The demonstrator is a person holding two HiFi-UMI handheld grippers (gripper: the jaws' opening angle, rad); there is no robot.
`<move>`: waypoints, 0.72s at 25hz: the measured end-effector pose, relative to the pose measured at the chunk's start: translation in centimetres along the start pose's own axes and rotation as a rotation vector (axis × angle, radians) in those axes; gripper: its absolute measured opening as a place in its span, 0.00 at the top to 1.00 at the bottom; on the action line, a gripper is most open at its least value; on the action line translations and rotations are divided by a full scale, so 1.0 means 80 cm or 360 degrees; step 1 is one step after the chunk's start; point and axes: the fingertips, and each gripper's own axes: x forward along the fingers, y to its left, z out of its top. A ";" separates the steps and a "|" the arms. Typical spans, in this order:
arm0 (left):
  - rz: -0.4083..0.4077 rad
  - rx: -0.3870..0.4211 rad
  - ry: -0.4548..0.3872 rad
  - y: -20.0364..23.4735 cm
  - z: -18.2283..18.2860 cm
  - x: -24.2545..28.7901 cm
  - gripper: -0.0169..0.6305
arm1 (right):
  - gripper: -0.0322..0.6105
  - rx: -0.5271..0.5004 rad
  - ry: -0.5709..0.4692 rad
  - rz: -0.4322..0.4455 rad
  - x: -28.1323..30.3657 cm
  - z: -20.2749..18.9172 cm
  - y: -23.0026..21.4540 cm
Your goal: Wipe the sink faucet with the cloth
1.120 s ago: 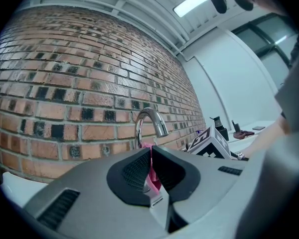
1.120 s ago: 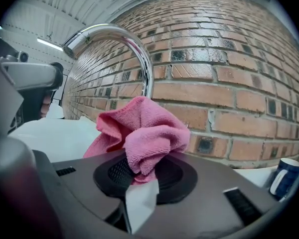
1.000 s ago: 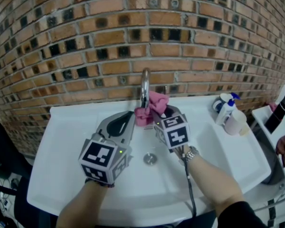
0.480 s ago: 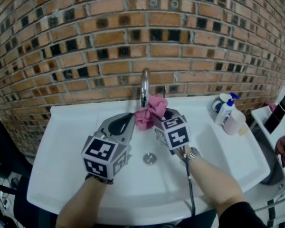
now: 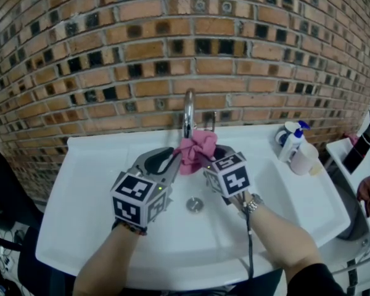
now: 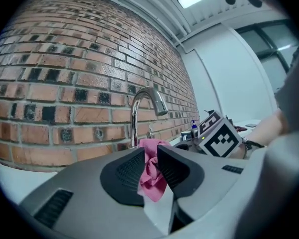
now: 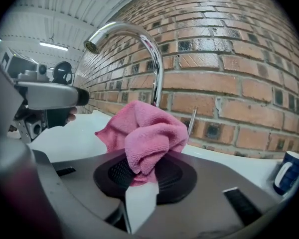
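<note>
Right tool (image 5: 211,155) grips the pink cloth (image 5: 196,147) tight, just beside the faucet (image 5: 188,111) over the sink (image 5: 80,184). Left tool (image 5: 172,159) has just been opening, jaws apart, cloth between them.

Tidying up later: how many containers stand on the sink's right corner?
3: a blue mug at the back, a pump bottle before it, a pale cup nearest; more may hide behind.

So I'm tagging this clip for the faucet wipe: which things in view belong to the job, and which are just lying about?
In the job: faucet; pink cloth; sink; right tool, shut on the cloth; left tool, jaws just been opening, cloth between them.
Lying about: pump bottle; mug; pale cup.
</note>
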 end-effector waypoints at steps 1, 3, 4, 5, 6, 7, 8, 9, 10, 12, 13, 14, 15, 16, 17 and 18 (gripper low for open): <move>-0.0006 0.0005 0.0008 -0.001 -0.002 0.001 0.84 | 0.80 -0.0008 -0.0015 0.0021 -0.005 0.003 0.004; -0.0013 0.0015 0.0026 -0.001 -0.005 0.002 0.80 | 0.80 -0.0026 -0.0055 0.0065 -0.014 0.010 0.012; -0.0021 0.0016 0.0034 -0.001 -0.007 0.003 0.78 | 0.80 -0.0041 -0.0075 0.0086 -0.020 0.014 0.016; -0.0036 0.0011 0.0041 -0.002 -0.008 0.004 0.75 | 0.80 -0.0062 -0.0095 0.0105 -0.025 0.017 0.021; -0.0059 -0.0002 0.0047 -0.003 -0.010 0.005 0.71 | 0.80 -0.0086 -0.0115 0.0126 -0.030 0.021 0.025; -0.0088 -0.0021 0.0053 -0.006 -0.011 0.006 0.69 | 0.80 -0.0112 -0.0136 0.0150 -0.036 0.025 0.030; -0.0120 -0.0044 0.0058 -0.008 -0.012 0.007 0.67 | 0.80 -0.0138 -0.0158 0.0177 -0.042 0.028 0.034; -0.0153 -0.0072 0.0058 -0.010 -0.012 0.007 0.64 | 0.80 -0.0163 -0.0180 0.0206 -0.048 0.030 0.038; -0.0186 -0.0105 0.0052 -0.010 -0.011 0.007 0.61 | 0.80 -0.0193 -0.0202 0.0235 -0.054 0.032 0.042; -0.0253 -0.0185 0.0032 -0.011 -0.006 0.005 0.59 | 0.80 -0.0264 -0.0243 0.0283 -0.066 0.037 0.049; -0.0290 -0.0226 0.0025 -0.012 -0.005 0.003 0.59 | 0.80 -0.0301 -0.0258 0.0307 -0.072 0.038 0.054; -0.0330 -0.0260 0.0026 -0.014 -0.004 0.002 0.59 | 0.80 -0.0340 -0.0274 0.0333 -0.078 0.040 0.058; -0.0374 -0.0286 0.0033 -0.018 -0.004 0.002 0.59 | 0.80 -0.0387 -0.0291 0.0363 -0.083 0.040 0.063; -0.0422 -0.0305 0.0046 -0.023 -0.005 0.001 0.59 | 0.80 -0.0436 -0.0310 0.0399 -0.088 0.041 0.068; -0.0472 -0.0318 0.0059 -0.029 -0.006 0.001 0.59 | 0.80 -0.0479 -0.0330 0.0438 -0.094 0.041 0.073; -0.0523 -0.0328 0.0071 -0.035 -0.006 -0.001 0.59 | 0.80 -0.0509 -0.0349 0.0476 -0.100 0.043 0.079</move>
